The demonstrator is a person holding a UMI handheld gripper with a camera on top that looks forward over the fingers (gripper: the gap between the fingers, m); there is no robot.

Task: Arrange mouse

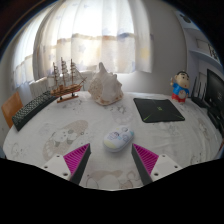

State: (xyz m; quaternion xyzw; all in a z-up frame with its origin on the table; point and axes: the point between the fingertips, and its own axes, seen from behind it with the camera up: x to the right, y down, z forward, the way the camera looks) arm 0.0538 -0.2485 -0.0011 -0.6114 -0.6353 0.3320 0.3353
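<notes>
A white computer mouse (pixel 118 139) lies on the pale patterned tabletop (pixel 90 115), just ahead of my gripper (pixel 112 158) and slightly right of its middle. The gripper's two fingers with pink pads (pixel 78 158) stand wide apart, open and empty. The mouse is beyond the fingertips, not between them. A dark mouse mat (pixel 158 109) lies farther off to the right.
A black keyboard (pixel 33 109) lies at the left. A model sailing ship (pixel 65 82) and a large shell (pixel 103 86) stand at the back. A small cartoon figure (pixel 179 88) stands at the back right, next to a dark monitor edge (pixel 214 92). Curtained windows lie behind.
</notes>
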